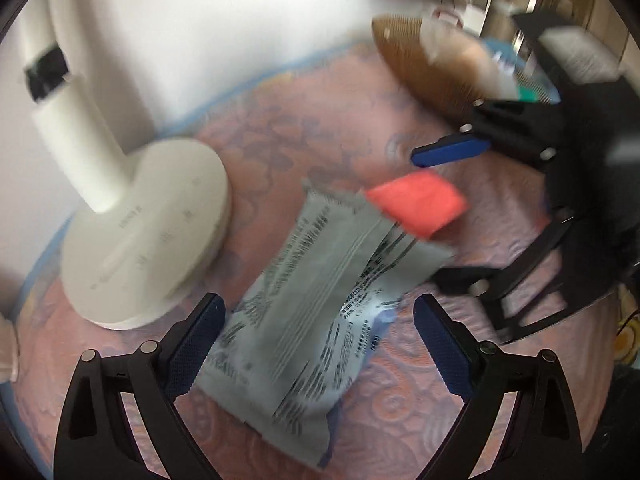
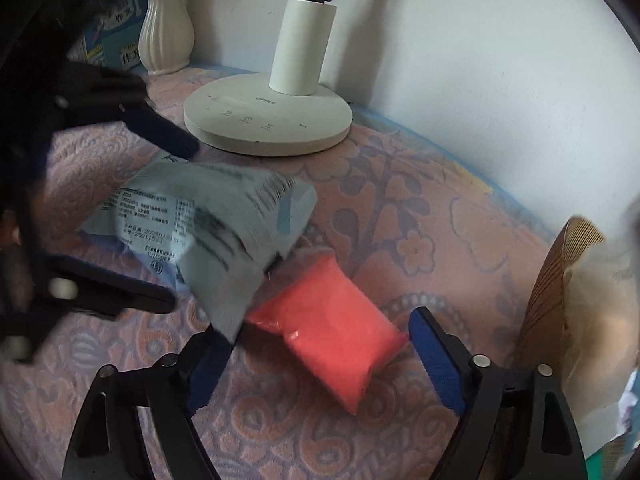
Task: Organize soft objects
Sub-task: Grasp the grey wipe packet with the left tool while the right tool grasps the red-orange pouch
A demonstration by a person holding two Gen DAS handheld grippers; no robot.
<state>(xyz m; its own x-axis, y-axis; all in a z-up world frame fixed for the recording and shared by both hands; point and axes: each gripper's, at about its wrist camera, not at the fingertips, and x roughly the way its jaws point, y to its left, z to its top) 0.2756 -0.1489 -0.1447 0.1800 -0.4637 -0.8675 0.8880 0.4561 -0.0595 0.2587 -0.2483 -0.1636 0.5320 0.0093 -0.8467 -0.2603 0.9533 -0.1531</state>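
Both claws are angling down over the counter (image 2: pixel 400 208), which is carrying a pink embossed floral cloth.

Left claw (image 1: pixel 320 344): jaws are standing wide, straddling the grey printed packet (image 1: pixel 320 296). The packet is lying between the blue pads; the left pad looks to be at or just beside the packet's edge, the right pad is standing clear of it. No squeeze visible, so it is not gripping.

Right claw (image 2: pixel 316 360): jaws are also standing wide, with the red soft pack (image 2: pixel 328 324) sitting between them. The right pad is just beside the pack's end, and whether it is touching is too close to call. The left pad is partly hidden behind the grey packet's corner. No grip showing here either.

Positions: the grey packet is lying on the cloth with one end overlapping the red pack, both near the middle of the counter. The white lamp base (image 2: pixel 268 120) is sitting behind them, close to the wall, and the grey packet is near it but apart. A white ribbed vase (image 2: pixel 166 28) is standing left of the lamp in the right wrist view, with a blue printed box behind it. A brown ribbed bag (image 2: pixel 560 304) is standing at the right edge.

The left wrist view is motion-blurred, so the packet print is unreadable there.
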